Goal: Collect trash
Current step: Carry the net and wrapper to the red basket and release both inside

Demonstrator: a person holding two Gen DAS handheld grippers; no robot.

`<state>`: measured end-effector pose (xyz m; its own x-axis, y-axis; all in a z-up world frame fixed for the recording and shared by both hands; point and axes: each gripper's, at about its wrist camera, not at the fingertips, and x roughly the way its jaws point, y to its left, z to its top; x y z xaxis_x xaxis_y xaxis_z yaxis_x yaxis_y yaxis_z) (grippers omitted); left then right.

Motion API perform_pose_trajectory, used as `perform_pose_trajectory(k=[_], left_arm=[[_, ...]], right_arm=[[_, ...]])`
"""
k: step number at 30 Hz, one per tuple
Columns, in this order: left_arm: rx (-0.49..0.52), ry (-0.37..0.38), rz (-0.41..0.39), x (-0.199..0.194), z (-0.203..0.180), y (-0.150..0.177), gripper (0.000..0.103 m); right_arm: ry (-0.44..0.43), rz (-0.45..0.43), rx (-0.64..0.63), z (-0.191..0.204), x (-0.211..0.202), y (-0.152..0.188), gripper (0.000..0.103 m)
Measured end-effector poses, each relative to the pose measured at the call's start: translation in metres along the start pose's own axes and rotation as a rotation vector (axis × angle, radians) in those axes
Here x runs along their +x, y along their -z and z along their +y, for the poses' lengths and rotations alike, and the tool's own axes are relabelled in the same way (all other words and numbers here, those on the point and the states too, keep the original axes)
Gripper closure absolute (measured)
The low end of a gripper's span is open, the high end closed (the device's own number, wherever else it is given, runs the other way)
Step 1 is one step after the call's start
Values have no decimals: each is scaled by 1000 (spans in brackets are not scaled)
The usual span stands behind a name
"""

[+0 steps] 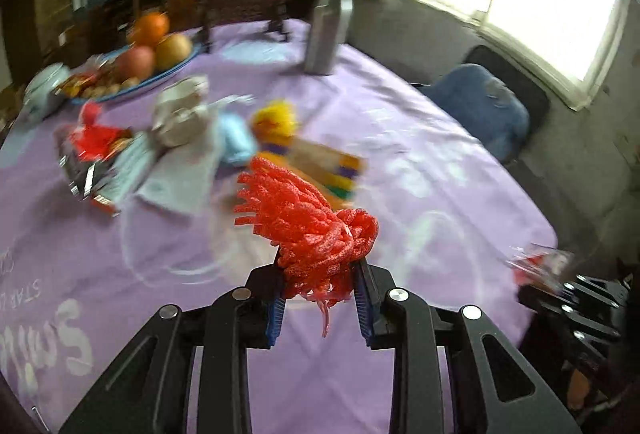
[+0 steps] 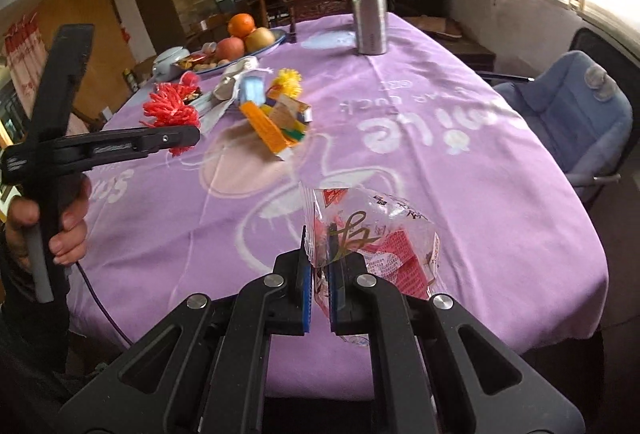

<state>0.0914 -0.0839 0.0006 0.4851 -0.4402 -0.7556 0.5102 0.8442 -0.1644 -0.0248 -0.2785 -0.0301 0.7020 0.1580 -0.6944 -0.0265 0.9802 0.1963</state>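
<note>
My left gripper (image 1: pixel 320 274) is shut on a red foam fruit net (image 1: pixel 308 218) and holds it above the purple tablecloth (image 1: pixel 400 162). It also shows from the side in the right wrist view (image 2: pixel 188 134), with the red net (image 2: pixel 172 108). My right gripper (image 2: pixel 320 266) is shut on a clear plastic wrapper with red print (image 2: pixel 372 230), held over the near table edge. A pile of trash lies mid-table: crumpled white paper (image 1: pixel 180 114), a yellow net (image 1: pixel 276 118), a flattened carton (image 1: pixel 328 166), a red wrapper (image 1: pixel 94 138).
A fruit plate with an orange and apples (image 2: pixel 244 34) and a white lidded bowl (image 2: pixel 170 60) stand at the far left. A steel bottle (image 2: pixel 370 6) stands at the far end. A blue padded chair (image 2: pixel 568 114) is at the table's right side.
</note>
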Motion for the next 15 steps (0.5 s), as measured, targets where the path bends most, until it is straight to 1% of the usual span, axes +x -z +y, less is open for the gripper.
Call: perform_pose_trajectory(k=[4, 7, 11, 15], left_arm=[[75, 53, 6, -3, -43, 0, 73], [166, 103, 27, 0, -86, 6, 73], [250, 156, 38, 7, -130, 10, 73], [336, 221, 75, 18, -178, 21, 73]], right_arm=[[15, -30, 22, -18, -15, 9, 96], [38, -51, 43, -36, -31, 22, 96], [94, -53, 98, -68, -52, 43, 96], [172, -41, 185, -111, -74, 69, 96]])
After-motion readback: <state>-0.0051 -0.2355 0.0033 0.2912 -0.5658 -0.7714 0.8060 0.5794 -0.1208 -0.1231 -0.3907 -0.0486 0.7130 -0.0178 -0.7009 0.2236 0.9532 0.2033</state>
